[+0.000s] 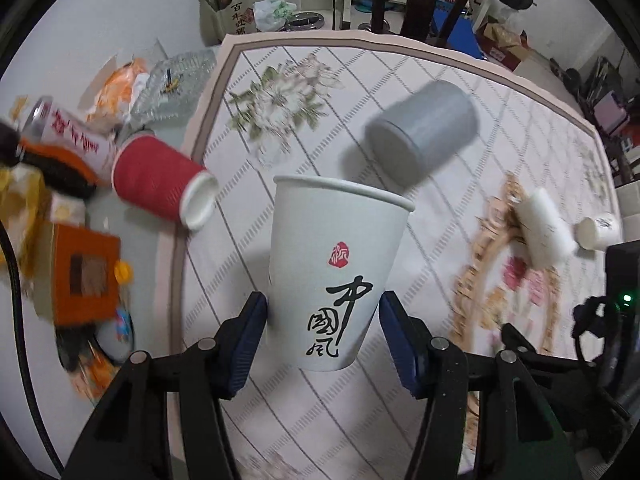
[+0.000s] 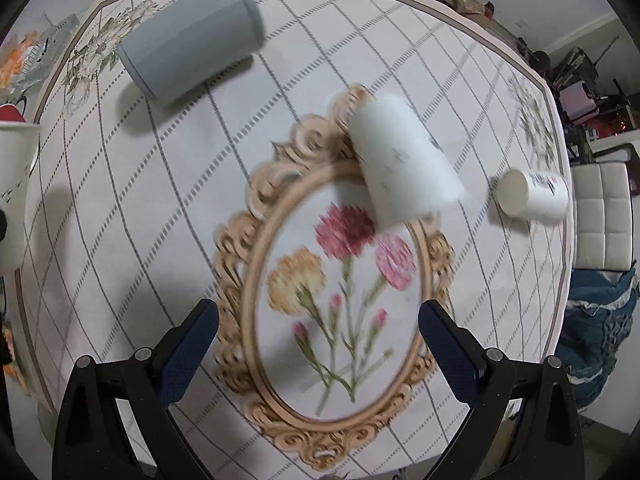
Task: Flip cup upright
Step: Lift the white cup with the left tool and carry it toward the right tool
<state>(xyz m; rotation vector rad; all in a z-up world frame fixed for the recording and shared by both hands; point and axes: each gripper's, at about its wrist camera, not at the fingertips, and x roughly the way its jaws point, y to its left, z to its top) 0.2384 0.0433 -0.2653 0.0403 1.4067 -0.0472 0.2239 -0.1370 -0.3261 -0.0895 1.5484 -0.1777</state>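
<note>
A white paper cup [image 1: 332, 268] with black calligraphy and a red seal stands mouth-up between the fingers of my left gripper [image 1: 324, 332]; the blue pads [image 1: 250, 344] touch its lower sides. The same cup shows at the left edge of the right wrist view [image 2: 14, 196]. My right gripper [image 2: 318, 354] is open and empty above the flowered tablecloth [image 2: 160, 184]. A grey cup [image 2: 192, 38] lies on its side at the far left, also in the left wrist view [image 1: 424, 132]. A white cup [image 2: 404, 164] and a small white cup [image 2: 532, 194] lie on their sides.
A red ribbed cup [image 1: 160, 182] lies on its side at the table's left edge. Beyond it are a can [image 1: 68, 136], an orange box [image 1: 80, 272], a glass dish [image 1: 176, 80] and wrappers. A white chair [image 2: 600, 216] stands to the right of the table.
</note>
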